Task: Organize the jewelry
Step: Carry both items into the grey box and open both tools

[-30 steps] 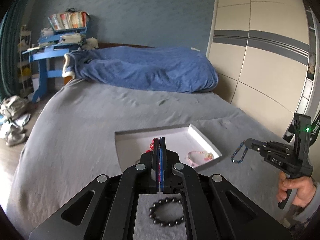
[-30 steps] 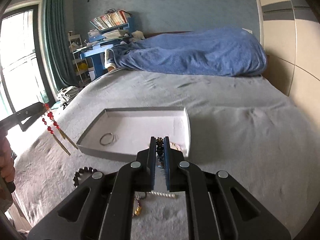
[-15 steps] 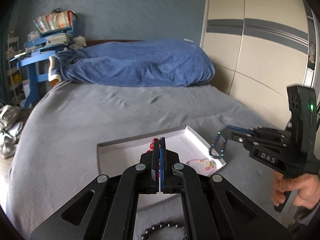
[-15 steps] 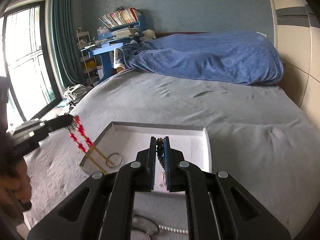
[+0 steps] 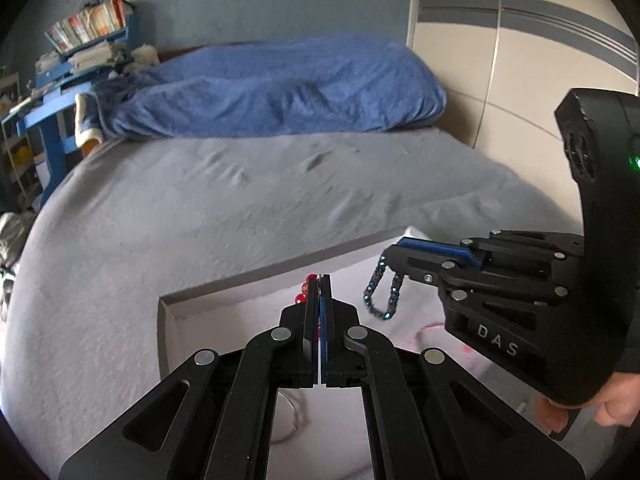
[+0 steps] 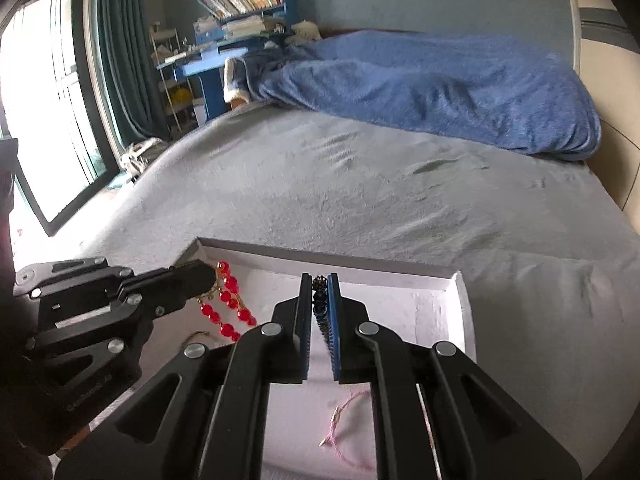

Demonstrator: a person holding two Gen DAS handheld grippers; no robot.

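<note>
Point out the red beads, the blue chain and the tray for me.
red beads (image 6: 228,306): right wrist view, middle of the hanging strands.
blue chain (image 5: 382,294): left wrist view, middle of the dangling loop.
tray (image 6: 466,320): right wrist view, right wall.

"DAS" stands on the right claw (image 5: 383,258) body (pale raised letters).

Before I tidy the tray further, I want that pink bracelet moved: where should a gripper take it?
Grip the pink bracelet at its small clasp end, coming straight down from above. It lies flat and slack on the tray floor, a thin cord loop, so only a top-down pinch on the thicker clasp looks secure.
</note>
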